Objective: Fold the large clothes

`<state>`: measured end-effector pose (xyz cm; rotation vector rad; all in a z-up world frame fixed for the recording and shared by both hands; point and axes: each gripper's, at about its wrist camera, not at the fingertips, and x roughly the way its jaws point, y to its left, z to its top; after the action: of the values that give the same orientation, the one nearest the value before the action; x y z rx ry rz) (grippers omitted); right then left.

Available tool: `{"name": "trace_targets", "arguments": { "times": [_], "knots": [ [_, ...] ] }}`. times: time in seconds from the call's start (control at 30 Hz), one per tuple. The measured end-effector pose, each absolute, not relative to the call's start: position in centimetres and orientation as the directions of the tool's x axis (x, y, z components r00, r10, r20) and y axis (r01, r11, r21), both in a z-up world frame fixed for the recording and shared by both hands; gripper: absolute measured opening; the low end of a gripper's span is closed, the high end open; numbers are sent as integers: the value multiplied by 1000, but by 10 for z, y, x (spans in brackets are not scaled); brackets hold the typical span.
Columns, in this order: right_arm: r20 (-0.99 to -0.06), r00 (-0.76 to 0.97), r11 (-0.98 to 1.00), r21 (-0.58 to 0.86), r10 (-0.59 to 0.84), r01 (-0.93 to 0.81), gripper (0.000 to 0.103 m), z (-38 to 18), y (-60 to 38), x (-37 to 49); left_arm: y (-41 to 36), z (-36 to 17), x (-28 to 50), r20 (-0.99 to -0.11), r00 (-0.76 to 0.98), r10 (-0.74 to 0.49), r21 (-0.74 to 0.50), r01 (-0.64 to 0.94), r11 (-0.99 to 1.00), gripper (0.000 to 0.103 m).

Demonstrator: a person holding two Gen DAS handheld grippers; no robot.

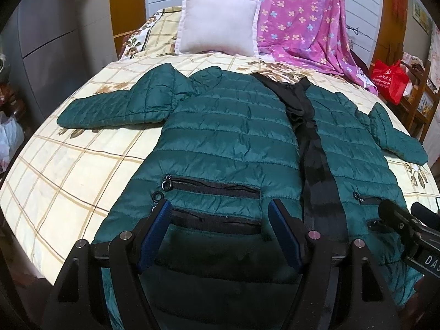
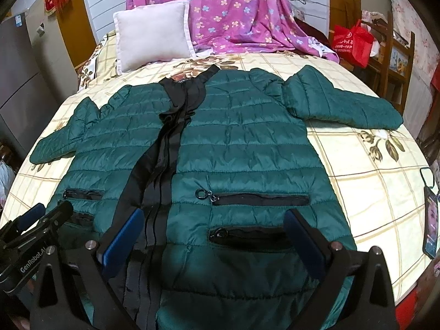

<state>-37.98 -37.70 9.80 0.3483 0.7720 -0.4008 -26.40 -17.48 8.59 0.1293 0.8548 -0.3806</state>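
A dark green quilted puffer jacket (image 1: 228, 126) lies flat, front up, on the bed, with a black front placket down its middle and both sleeves spread out; it also shows in the right wrist view (image 2: 247, 137). My left gripper (image 1: 220, 209) is open above the jacket's left hem, near its two zip pockets. My right gripper (image 2: 217, 217) is open above the right hem half, near the two zip pockets there. The right gripper also shows at the left wrist view's right edge (image 1: 398, 217), and the left gripper at the right wrist view's left edge (image 2: 44, 214). Neither holds anything.
The bed (image 1: 68, 170) has a cream checked floral sheet. A white pillow (image 1: 217, 22) and a pink floral blanket (image 1: 302, 16) lie at the head. A red bag (image 2: 353, 42) sits on a wooden chair at the right. A phone (image 2: 430, 220) lies at the bed's right edge.
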Motion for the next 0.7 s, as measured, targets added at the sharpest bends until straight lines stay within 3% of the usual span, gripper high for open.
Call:
{"name": "trace_targets", "arguments": {
  "times": [0.7],
  "knots": [
    [-727, 645, 872, 135, -235, 470, 103, 101, -387, -352, -183, 90, -238, -756, 605, -250, -23, 358, 934, 43]
  ]
}}
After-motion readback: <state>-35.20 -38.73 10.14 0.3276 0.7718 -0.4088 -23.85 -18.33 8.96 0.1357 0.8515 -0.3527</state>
